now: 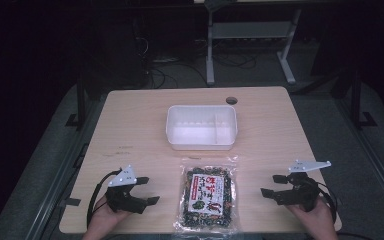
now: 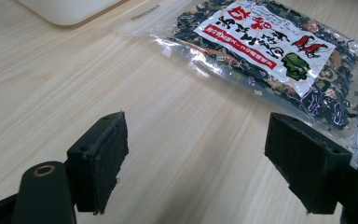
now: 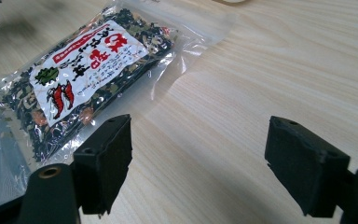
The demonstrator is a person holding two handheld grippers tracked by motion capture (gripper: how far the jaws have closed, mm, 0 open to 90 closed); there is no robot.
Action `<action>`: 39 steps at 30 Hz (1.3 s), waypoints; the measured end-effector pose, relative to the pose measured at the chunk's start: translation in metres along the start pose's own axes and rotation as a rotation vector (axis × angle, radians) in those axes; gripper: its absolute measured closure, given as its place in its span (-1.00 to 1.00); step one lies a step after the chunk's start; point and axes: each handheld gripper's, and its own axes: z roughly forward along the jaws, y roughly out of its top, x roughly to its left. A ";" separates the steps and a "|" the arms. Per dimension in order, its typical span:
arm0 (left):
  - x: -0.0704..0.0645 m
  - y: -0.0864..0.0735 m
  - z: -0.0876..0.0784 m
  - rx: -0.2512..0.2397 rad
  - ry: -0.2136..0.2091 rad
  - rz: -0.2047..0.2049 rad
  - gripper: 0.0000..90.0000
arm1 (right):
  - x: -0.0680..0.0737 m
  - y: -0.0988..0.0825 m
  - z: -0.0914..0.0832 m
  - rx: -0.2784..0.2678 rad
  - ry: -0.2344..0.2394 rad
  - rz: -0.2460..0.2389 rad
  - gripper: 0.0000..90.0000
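The left gripper and the right gripper rest low on the table at the near edge, each with its jaws spread wide and nothing between them, and they face inward, probably so that either can close in from its own side. Between them lies the clear packet of dried food, flat, label up, well apart from both. Its long axis runs from the near edge away toward the white tray just beyond its far sealed end, likely where it goes.
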 end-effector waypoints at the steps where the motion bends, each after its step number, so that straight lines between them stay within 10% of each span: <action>1: 0.000 0.000 0.000 0.002 0.000 0.001 -0.54 | 0.000 0.000 0.001 0.001 0.001 0.000 -0.54; 23: -0.010 0.020 0.016 0.000 -0.027 0.016 -0.42 | -0.001 0.039 0.034 0.089 0.042 0.028 -0.57; 39: -0.035 0.040 0.050 0.055 -0.158 0.064 0.29 | -0.012 0.090 0.081 0.194 0.042 0.074 -0.40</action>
